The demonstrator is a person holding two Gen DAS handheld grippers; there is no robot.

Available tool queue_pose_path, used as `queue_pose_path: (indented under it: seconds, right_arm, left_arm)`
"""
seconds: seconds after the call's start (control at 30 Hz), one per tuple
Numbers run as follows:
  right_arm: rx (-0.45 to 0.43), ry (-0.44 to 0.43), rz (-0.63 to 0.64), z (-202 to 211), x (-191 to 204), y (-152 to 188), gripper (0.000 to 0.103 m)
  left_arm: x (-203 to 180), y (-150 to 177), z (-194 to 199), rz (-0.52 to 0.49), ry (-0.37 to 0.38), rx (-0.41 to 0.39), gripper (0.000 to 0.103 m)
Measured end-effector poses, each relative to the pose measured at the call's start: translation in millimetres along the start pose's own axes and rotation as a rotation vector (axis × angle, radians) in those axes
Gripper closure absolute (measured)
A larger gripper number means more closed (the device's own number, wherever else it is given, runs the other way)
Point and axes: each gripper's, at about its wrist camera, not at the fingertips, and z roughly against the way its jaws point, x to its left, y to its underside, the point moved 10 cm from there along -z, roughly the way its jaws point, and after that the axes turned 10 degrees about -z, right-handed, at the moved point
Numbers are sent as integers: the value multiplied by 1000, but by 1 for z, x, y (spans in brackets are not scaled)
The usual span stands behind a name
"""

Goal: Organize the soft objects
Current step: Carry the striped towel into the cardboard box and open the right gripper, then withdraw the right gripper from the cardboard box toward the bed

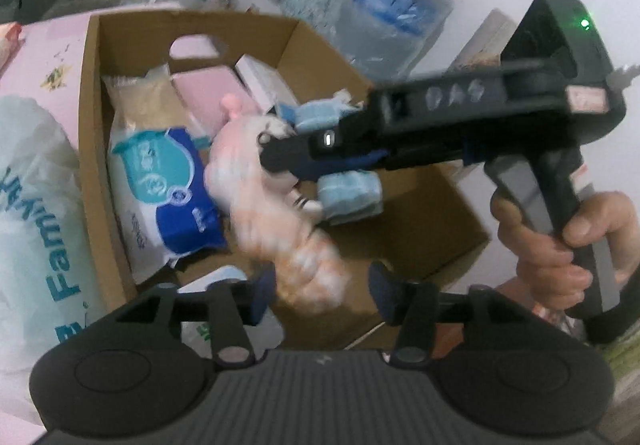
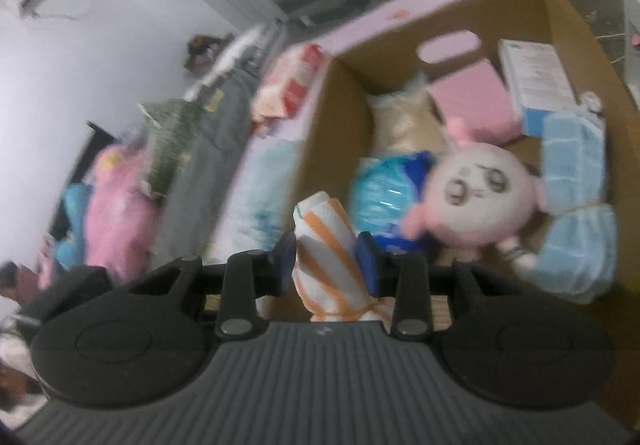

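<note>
I have the right gripper (image 2: pixel 326 265) clamped on the orange-and-white striped rolled cloth (image 2: pixel 332 257), its 2 blue pads pressing the roll from both sides so it stays bundled over the near edge of the brown cardboard box (image 2: pixel 320 117). My left gripper (image 1: pixel 322 293) stands open; the cloth's blurred lower end hangs between its pads, apparently untouched. Inside the box a pink round-faced plush toy (image 2: pixel 480 193) lies right of a blue-and-white tissue pack (image 1: pixel 168 181). I judge the roll goes in next.
</note>
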Motion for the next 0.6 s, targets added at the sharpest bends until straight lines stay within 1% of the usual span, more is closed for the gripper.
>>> queue_pose_path:
  seconds: [0.07,0.13,0.2,0.27,0.33,0.4,0.5,0.53,0.57,0.6]
  right_arm:
    - [38,27,-10,-14,-17,5,69]
    - [68,50,-29,-23,-32,9,69]
    - [70,61,-47,-28,-42,9,69]
    - [54,42,-74,-27,-45,4,69]
    - [31,24,-105,-24,-46,-2,69]
    - [12,6,-133,-18,-46,-4,69]
    - [-9,-28,-155,-7,-34,-5,67]
    - [-20,-44,-159,-1,-28,-5,64]
    - [-35,-57,-160,6,-22,-5,59]
    - [-61,-65,-157,11,-15,-6,56]
  left_arm:
    - [5,2,0,12,9,8,49]
    - [12,0,7,8,0,-3,49]
    - [19,-4,16,-1,-19,-24,45]
    - [24,-10,26,3,-40,-41,43]
    - [32,-13,34,25,-41,-50,43]
    - [39,-17,47,35,-42,-72,40]
    - [54,-19,75,42,-75,-112,35]
    - [61,-19,86,47,-93,-125,33]
    - [69,-18,97,53,-111,-137,31]
    - [79,-16,109,64,-135,-152,30]
